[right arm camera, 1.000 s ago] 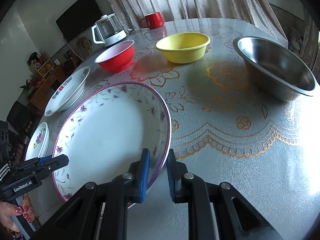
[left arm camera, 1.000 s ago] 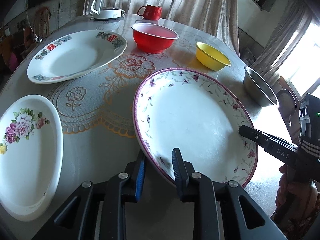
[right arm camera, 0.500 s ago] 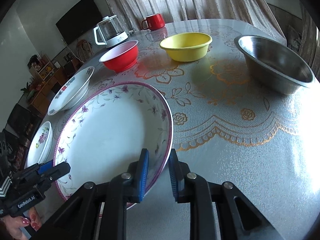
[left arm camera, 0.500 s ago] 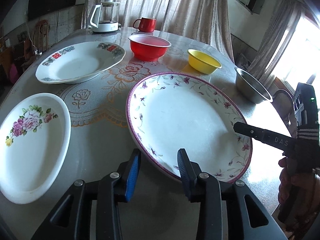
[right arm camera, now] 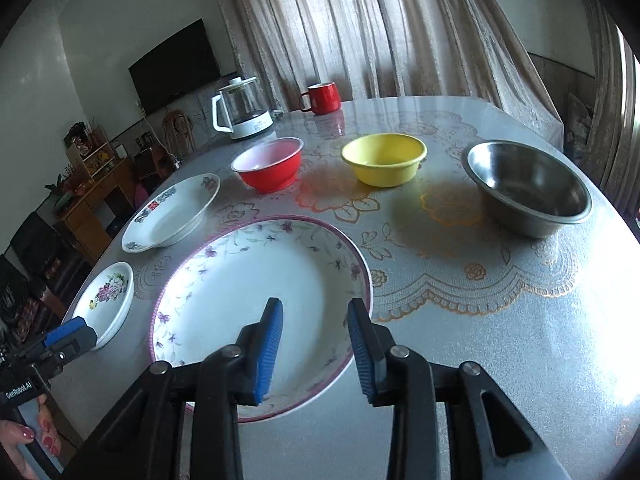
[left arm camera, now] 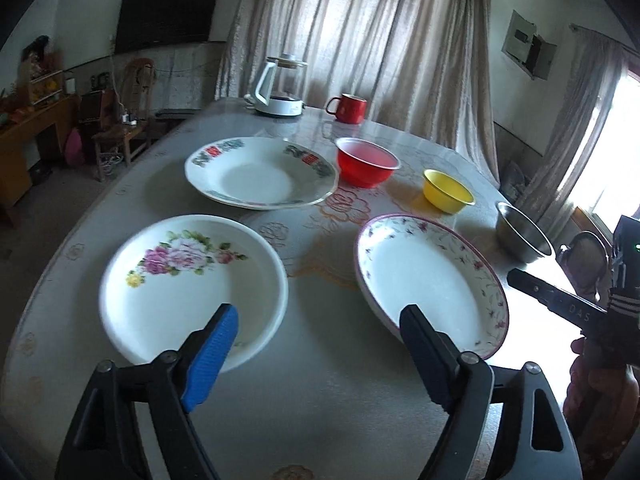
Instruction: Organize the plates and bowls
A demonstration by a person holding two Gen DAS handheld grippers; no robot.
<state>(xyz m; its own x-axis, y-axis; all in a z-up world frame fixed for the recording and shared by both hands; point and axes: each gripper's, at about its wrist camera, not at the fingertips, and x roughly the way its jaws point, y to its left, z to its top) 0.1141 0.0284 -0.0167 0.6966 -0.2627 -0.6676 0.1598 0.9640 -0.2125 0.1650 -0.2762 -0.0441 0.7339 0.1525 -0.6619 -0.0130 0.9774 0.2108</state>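
Nearest the camera, both grippers had just let go of the large purple-rimmed plate [right arm camera: 256, 300], which a second before they had pinched by its near edge. The left gripper [left arm camera: 316, 332] was opening wide, nothing between its jaws, and hung above the gap between that plate and the rose plate [left arm camera: 192, 280]. The right gripper [right arm camera: 314, 332] was opening too, narrower, with empty jaws above the big plate's near rim. The plate now lay flat on the table [right arm camera: 500, 360], so this placement looked finished, and the left hand seemed to be turning toward the rose plate.

Counted from near to far: 3 plates, namely the purple-rimmed one, the rose one, and a plate with red and green rim marks [left arm camera: 260, 172]; then 3 bowls, steel [right arm camera: 528, 188], yellow [right arm camera: 384, 158] and red [right arm camera: 272, 164]. Farthest back stood 1 red mug [right arm camera: 322, 98] and 1 glass kettle [right arm camera: 244, 110]. None were stacked yet.
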